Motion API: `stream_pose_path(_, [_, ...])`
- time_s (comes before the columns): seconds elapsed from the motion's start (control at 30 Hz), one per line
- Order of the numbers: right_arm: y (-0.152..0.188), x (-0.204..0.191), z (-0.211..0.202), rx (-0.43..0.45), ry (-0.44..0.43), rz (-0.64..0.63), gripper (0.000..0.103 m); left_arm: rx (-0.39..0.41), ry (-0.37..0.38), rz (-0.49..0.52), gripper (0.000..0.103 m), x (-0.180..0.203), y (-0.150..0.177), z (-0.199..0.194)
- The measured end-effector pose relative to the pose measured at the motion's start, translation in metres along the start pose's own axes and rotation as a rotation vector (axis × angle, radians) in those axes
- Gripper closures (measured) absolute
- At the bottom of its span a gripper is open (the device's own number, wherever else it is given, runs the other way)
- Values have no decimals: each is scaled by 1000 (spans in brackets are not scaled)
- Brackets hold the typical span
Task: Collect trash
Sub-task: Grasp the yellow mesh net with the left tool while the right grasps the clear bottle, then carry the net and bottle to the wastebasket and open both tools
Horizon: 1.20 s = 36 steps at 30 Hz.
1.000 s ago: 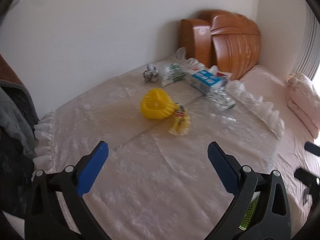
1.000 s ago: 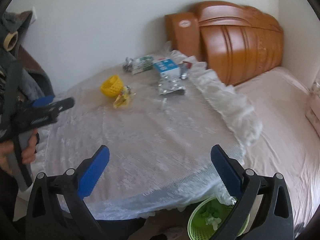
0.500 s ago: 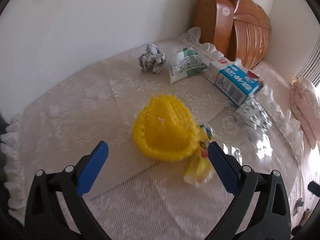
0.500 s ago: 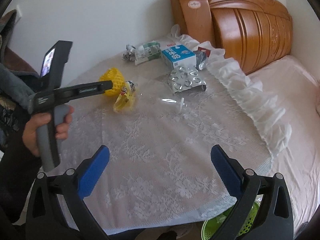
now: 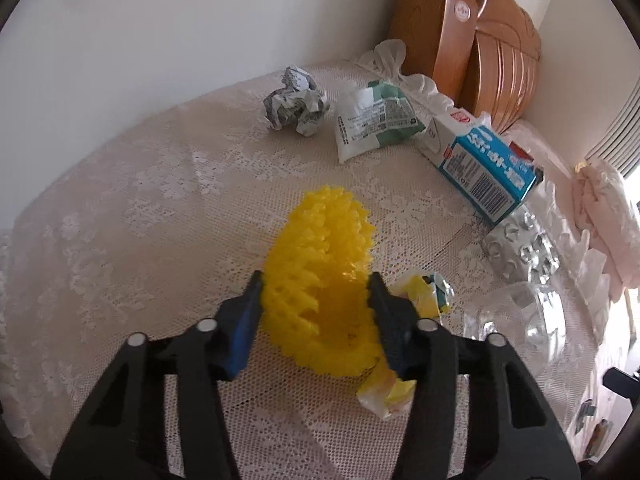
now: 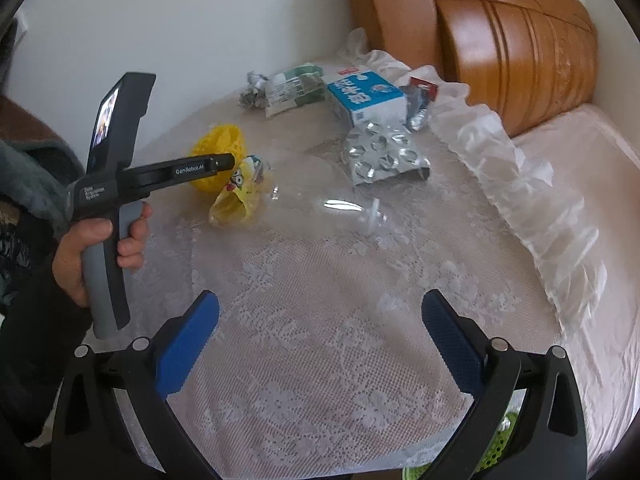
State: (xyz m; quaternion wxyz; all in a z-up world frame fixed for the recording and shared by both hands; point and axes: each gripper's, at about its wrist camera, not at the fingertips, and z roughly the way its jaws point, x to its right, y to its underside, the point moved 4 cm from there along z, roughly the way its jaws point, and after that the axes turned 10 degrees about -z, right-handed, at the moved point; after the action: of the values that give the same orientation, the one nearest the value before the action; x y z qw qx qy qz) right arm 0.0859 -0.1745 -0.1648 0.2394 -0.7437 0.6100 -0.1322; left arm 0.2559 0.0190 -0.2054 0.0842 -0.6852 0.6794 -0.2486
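Trash lies scattered on a desk covered with a lace cloth: a yellow foam net, a yellow wrapper just beside it, a crumpled paper ball, a green-and-white packet, a blue milk carton, a silver blister sheet and a clear plastic bottle on its side. The left tool is clenched on the foam net, its blue pads pressing both sides and squeezing it narrow. The right tool hangs released above the near, bare part of the cloth, its fingers wide apart, well apart from the trash. A wooden headboard stands behind the desk.
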Motion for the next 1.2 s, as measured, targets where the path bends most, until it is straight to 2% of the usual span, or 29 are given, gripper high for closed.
stream_pose_path(0.1, [-10, -4, 4, -6, -3, -103, 2, 6, 7, -10, 61, -5, 0, -10])
stream_pose_path(0.33, [-50, -28, 29, -43, 67, -576, 2, 50, -5, -22, 62, -20, 11, -54])
stream_pose_path(0.43, [-61, -40, 48, -91, 92, -761, 2, 63, -13, -30, 62, -29, 19, -73])
stream_pose_path(0.53, [-65, -49, 67, -141, 115, -898, 3, 75, -24, -38, 62, -39, 30, -92])
stream_pose_path(0.63, [-68, -54, 87, -198, 128, -978, 4, 85, -37, -47, 62, -46, 42, -108])
stream_pose_path(0.67, [-68, -55, 92, -212, 129, -990, 6, 87, -36, -50, 62, -48, 45, -112])
stream_pose_path(0.7, [-69, -55, 95, -220, 128, -992, 13, 88, -38, -54, 62, -50, 49, -116])
stream_pose_path(0.73, [-70, -55, 100, -240, 120, -983, 27, 89, -42, -56, 62, -52, 52, -119])
stream_pose_path(0.77, [-71, -55, 102, -253, 111, -969, 35, 87, -45, -56, 62, -53, 56, -121])
stream_pose_path(1.0, [-77, -50, 89, -201, 60, -791, 35, 91, -47, -46, 62, -53, 74, -140])
stream_pose_path(1.2, [-58, -30, 25, -42, -38, -466, 35, 101, 13, 14, 62, -23, 92, -164])
